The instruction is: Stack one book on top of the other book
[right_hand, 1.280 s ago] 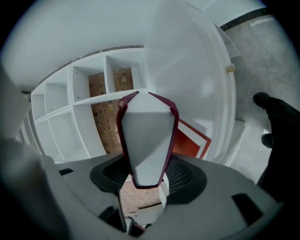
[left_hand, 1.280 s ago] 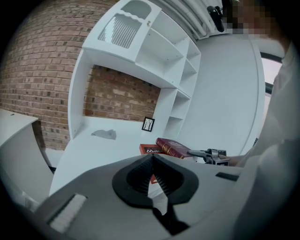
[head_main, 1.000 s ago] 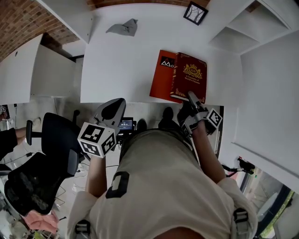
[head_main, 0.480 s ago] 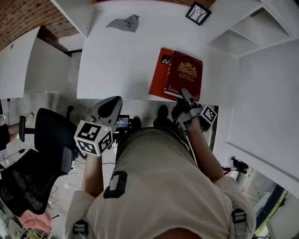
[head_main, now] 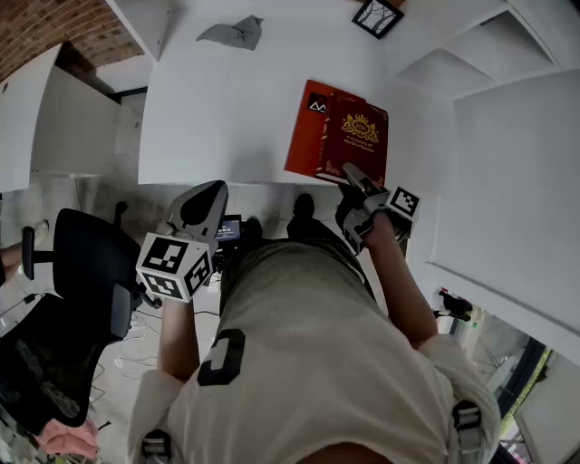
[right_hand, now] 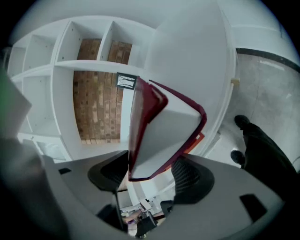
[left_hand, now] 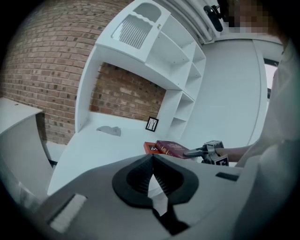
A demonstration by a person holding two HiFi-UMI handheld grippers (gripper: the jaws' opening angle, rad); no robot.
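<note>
A dark red book (head_main: 360,138) with a gold crest lies over the right part of an orange-red book (head_main: 306,122) near the white desk's (head_main: 208,109) front edge. My right gripper (head_main: 349,172) is shut on the dark red book's near edge. In the right gripper view the book (right_hand: 164,126) fills the gap between the jaws of that gripper (right_hand: 150,173), tilted, with its white page block showing and the orange-red book (right_hand: 198,138) behind. My left gripper (head_main: 204,204) hangs off the desk's front edge, shut and empty (left_hand: 152,161). From there I see both books (left_hand: 174,148).
A grey crumpled cloth (head_main: 234,33) and a small black picture frame (head_main: 377,15) sit at the back of the desk. White shelves (head_main: 435,59) stand to the right. A black office chair (head_main: 82,272) is at the left, below the desk.
The right gripper has rolled, so the dark red book now looks tilted between its jaws. It still holds the book's near edge. The left gripper has barely moved.
</note>
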